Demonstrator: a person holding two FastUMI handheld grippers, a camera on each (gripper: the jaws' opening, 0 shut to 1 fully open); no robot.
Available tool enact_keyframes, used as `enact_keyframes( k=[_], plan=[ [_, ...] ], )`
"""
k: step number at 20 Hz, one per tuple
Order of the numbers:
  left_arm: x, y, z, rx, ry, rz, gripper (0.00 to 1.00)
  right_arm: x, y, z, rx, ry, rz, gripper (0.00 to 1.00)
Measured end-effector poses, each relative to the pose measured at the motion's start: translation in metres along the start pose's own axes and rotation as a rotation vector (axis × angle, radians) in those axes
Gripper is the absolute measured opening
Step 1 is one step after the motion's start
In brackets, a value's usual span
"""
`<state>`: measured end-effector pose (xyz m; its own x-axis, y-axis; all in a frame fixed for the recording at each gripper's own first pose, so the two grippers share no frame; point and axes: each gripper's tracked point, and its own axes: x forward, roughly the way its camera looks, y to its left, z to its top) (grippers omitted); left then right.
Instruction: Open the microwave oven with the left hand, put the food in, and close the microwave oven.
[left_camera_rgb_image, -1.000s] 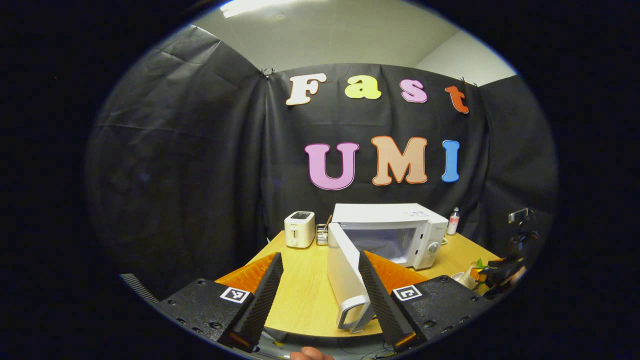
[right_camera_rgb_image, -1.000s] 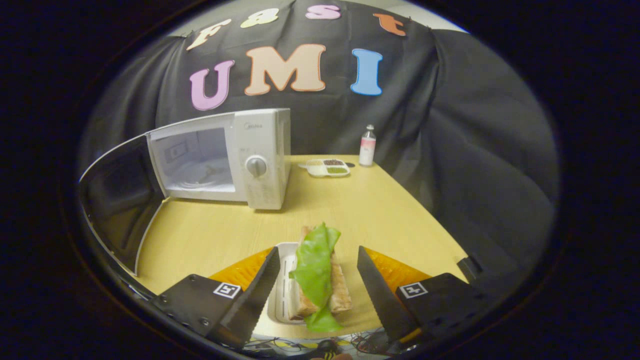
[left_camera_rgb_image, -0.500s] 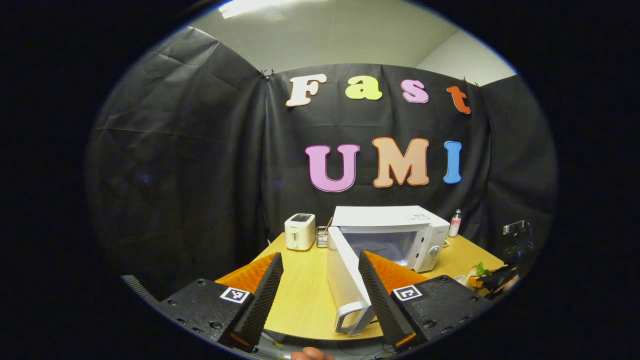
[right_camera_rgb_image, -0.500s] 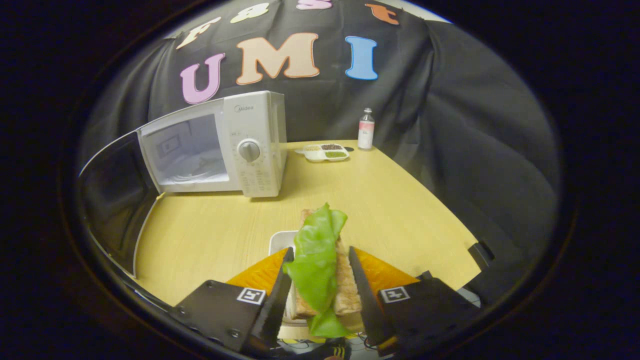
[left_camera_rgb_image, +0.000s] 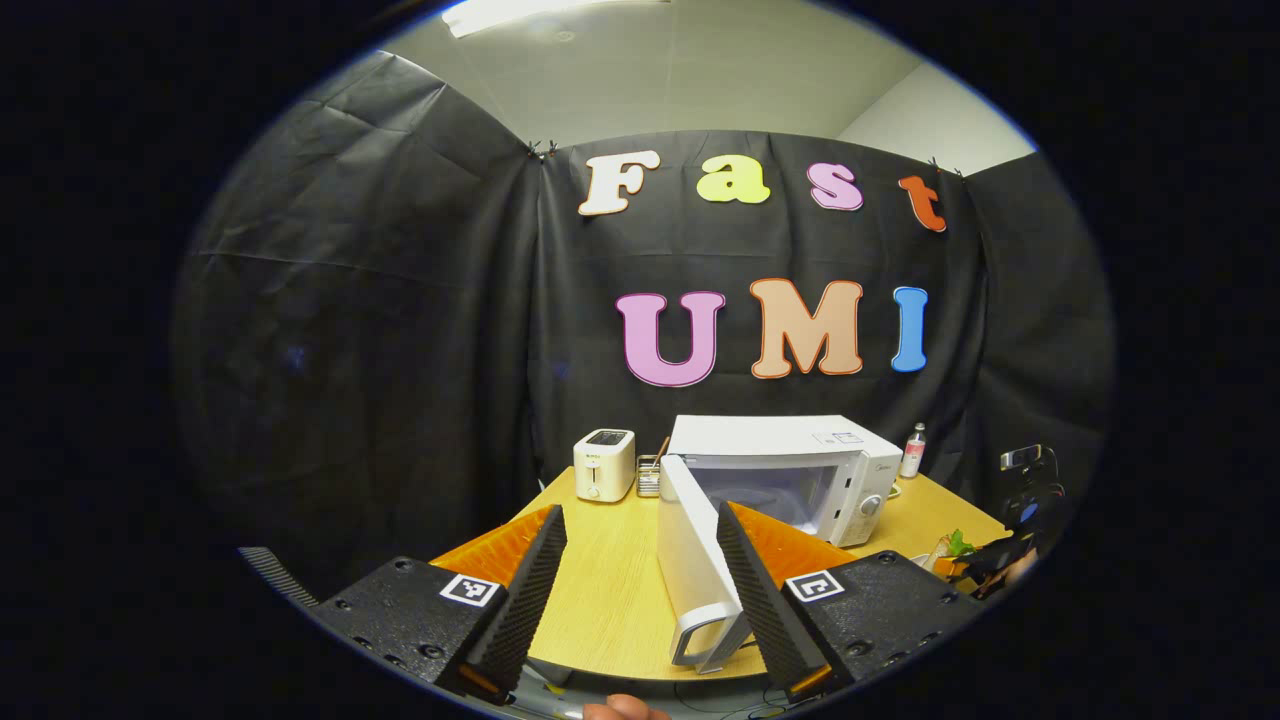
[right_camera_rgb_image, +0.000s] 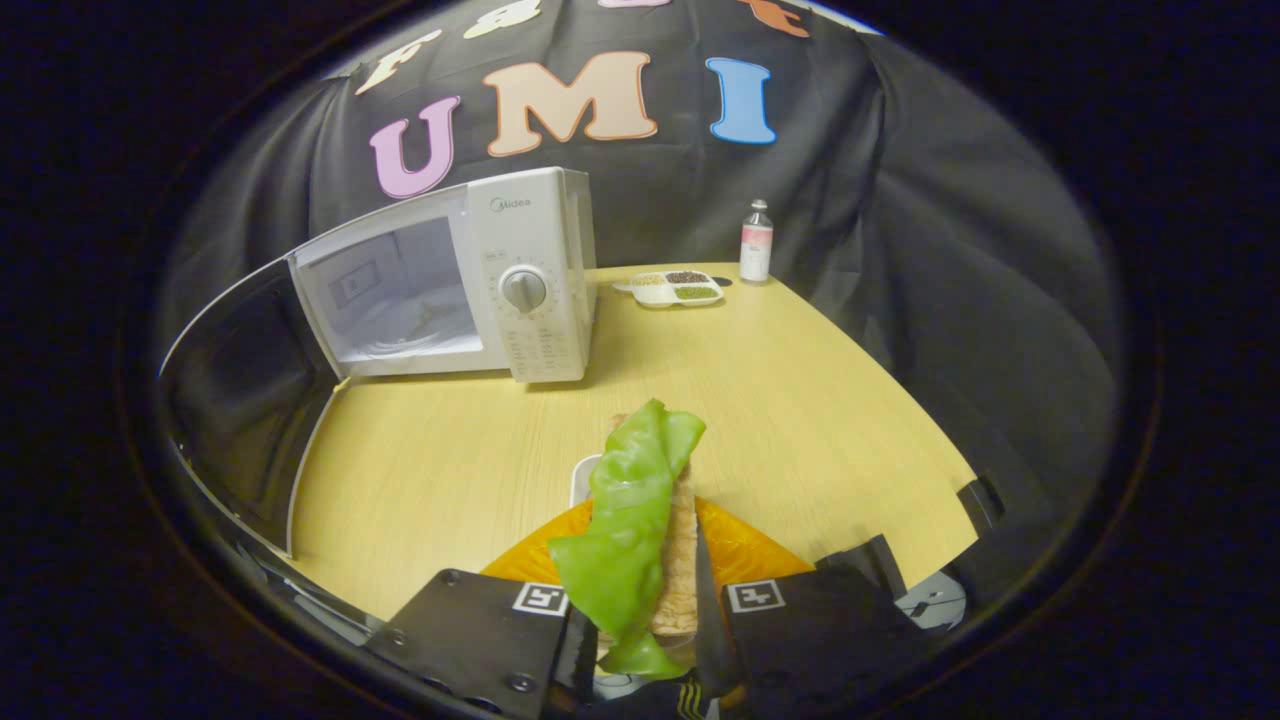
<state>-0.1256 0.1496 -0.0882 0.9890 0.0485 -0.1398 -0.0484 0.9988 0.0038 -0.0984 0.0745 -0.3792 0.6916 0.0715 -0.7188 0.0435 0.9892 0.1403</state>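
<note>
Left gripper view: The left gripper (left_camera_rgb_image: 632, 590) is held with its fingers spread wide apart and nothing between them. The landmark is the white microwave oven (left_camera_rgb_image: 790, 478), which stands on the wooden table (left_camera_rgb_image: 600, 610). Its door (left_camera_rgb_image: 695, 570) is swung fully open toward the camera, with the door handle (left_camera_rgb_image: 700, 632) at the near end, just beside the gripper's right-hand finger; contact cannot be confirmed. To the left of the microwave oven stand a white toaster (left_camera_rgb_image: 604, 465) and a small rack (left_camera_rgb_image: 649, 476) between the two appliances. A small bottle (left_camera_rgb_image: 912, 451) stands to the right of the microwave oven, against the booth wall. Farther right of the oven, at the table edge, the right gripper (left_camera_rgb_image: 995, 565) appears small beside a green scrap of food; its finger position cannot be read here.

Right gripper view: The right gripper (right_camera_rgb_image: 645, 640) has its fingers drawn close together, clamped on the sandwich (right_camera_rgb_image: 650, 530), bread with a green lettuce leaf draped over it. The sandwich is in front of the microwave oven (right_camera_rgb_image: 480, 285), outside the open cavity. The white tray (right_camera_rgb_image: 581, 482) lies beneath it. To the right of the oven sit a divided dish (right_camera_rgb_image: 672, 288) and the bottle (right_camera_rgb_image: 755, 242).
</note>
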Motion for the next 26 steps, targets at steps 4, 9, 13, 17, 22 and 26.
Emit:
enact_keyframes(
  k=[4,9,13,17,22,26],
  plan=[
    [-0.004,0.004,0.005,-0.018,-0.018,0.011,0.89,-0.007,-0.001,0.020,0.017,-0.033,0.005,0.44],
    [-0.002,0.002,-0.001,-0.044,-0.016,-0.002,0.88,-0.018,0.005,0.045,0.102,-0.063,0.020,0.31],
    [0.000,0.004,0.007,-0.077,-0.046,-0.011,0.89,-0.023,0.026,0.067,0.155,-0.088,0.060,0.30],
    [-0.003,-0.004,0.033,-0.061,-0.144,-0.052,0.90,-0.021,0.062,0.081,0.182,-0.087,0.117,0.30],
    [-0.004,-0.014,0.036,-0.044,-0.151,-0.063,0.91,-0.007,0.134,0.099,0.265,-0.078,0.243,0.30],
    [-0.005,-0.019,0.052,-0.021,-0.193,-0.079,0.95,0.011,0.193,0.113,0.340,-0.078,0.319,0.37]
  ],
)
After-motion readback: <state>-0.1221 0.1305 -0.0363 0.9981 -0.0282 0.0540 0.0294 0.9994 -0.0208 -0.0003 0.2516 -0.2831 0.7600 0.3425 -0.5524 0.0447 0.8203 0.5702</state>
